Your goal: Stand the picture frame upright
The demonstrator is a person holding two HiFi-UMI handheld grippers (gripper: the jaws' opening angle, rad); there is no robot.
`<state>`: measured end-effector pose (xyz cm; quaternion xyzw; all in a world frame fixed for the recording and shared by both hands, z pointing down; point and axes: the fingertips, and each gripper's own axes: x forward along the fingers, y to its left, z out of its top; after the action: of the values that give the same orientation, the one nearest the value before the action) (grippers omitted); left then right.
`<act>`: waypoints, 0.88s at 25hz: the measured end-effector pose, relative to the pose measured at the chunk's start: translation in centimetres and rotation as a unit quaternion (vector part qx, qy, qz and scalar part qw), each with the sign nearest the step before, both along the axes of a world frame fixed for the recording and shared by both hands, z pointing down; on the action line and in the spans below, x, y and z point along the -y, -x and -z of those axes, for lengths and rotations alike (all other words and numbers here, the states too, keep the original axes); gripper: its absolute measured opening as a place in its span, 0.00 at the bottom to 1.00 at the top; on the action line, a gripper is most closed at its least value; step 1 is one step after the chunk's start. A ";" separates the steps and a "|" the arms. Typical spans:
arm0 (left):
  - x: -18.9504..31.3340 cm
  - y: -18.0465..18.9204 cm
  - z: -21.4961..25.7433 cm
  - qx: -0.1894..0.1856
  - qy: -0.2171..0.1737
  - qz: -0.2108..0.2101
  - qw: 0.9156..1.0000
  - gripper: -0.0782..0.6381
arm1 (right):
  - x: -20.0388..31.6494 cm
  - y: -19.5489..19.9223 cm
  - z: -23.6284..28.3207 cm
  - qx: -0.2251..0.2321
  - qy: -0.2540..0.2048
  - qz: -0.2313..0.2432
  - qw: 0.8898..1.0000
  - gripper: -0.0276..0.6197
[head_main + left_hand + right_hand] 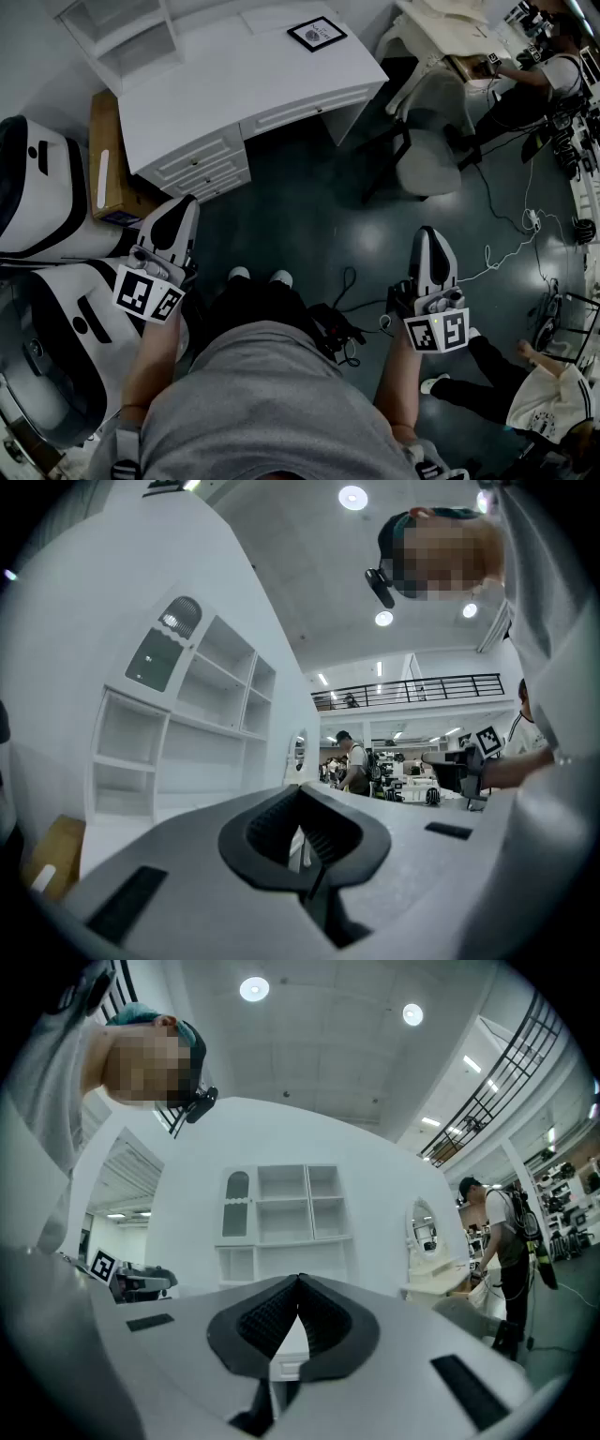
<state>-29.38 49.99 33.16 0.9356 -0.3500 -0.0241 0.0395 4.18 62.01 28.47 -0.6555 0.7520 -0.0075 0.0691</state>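
**Picture frame** [317, 34]: 1 item, black border with a white mount. It lies flat and face up on the top of the desk [234, 84], near the desk's far right corner. Nothing touches it.

**Desk**: 1 item, white, with drawers along the front that faces the person. A white shelf unit [122, 33] stands on the desk's far left end. Both gripper views show it as open compartments rising above the desk top.

**Left gripper** [183, 204]: held level in front of the desk's drawers, off the left end and well apart from the frame. Its own view shows the jaws of the left gripper [302, 841] clenched together with nothing between the dark pads.

**Right gripper** [427, 234]: held level in front of the desk, out past its right end over the dark floor. In its own view the right gripper [298, 1312] also has its jaws clenched and empty.

**Cardboard box** [112, 159]: 1 item, brown, on the floor against the desk's left side.

**Chair** [427, 141]: 1 item, pale, standing just right of the desk.

**Cables** [497, 234]: loose on the floor, right of the desk beyond the chair.
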 end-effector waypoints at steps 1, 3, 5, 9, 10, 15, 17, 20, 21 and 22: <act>0.1 -0.1 0.0 0.000 0.000 0.000 1.000 0.12 | 0.1 0.0 -0.1 0.000 0.000 0.001 1.000 0.08; 0.3 -0.3 0.0 0.001 -0.001 0.000 1.000 0.12 | 0.3 -0.1 -0.1 -0.001 0.000 0.003 1.000 0.08; 0.4 -0.6 -0.1 0.003 -0.002 -0.001 1.000 0.12 | 0.3 -0.1 -0.1 0.000 -0.002 0.005 1.000 0.08; 0.9 -1.3 -0.2 0.007 -0.001 0.000 1.000 0.12 | 0.8 0.2 -0.5 -0.005 0.007 0.019 1.000 0.08; 1.1 -1.4 0.0 0.008 -0.004 0.005 1.000 0.12 | 1.1 0.4 -0.6 -0.008 0.014 0.027 1.000 0.08; 2.1 -2.3 0.7 0.021 -0.020 0.027 0.999 0.12 | 2.7 1.0 -0.6 0.018 0.023 0.051 0.998 0.08; 2.6 -2.9 1.0 0.024 -0.019 0.025 0.999 0.12 | 3.3 0.8 -0.1 0.030 0.016 0.048 0.998 0.08; 3.7 -4.0 1.3 0.025 -0.017 0.016 0.999 0.12 | 4.6 0.4 0.6 0.033 0.008 0.047 0.998 0.08; 4.3 -4.4 1.3 0.026 -0.016 0.015 0.999 0.12 | 5.1 0.3 0.8 0.034 0.008 0.048 0.998 0.08; 4.9 -4.7 1.3 0.028 -0.017 0.016 0.999 0.12 | 5.7 0.2 0.7 0.034 0.010 0.047 0.998 0.08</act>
<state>-24.70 45.13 31.81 0.9306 -0.3658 -0.0048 0.0136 3.99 56.34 27.72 -0.6192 0.7792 -0.0410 0.0879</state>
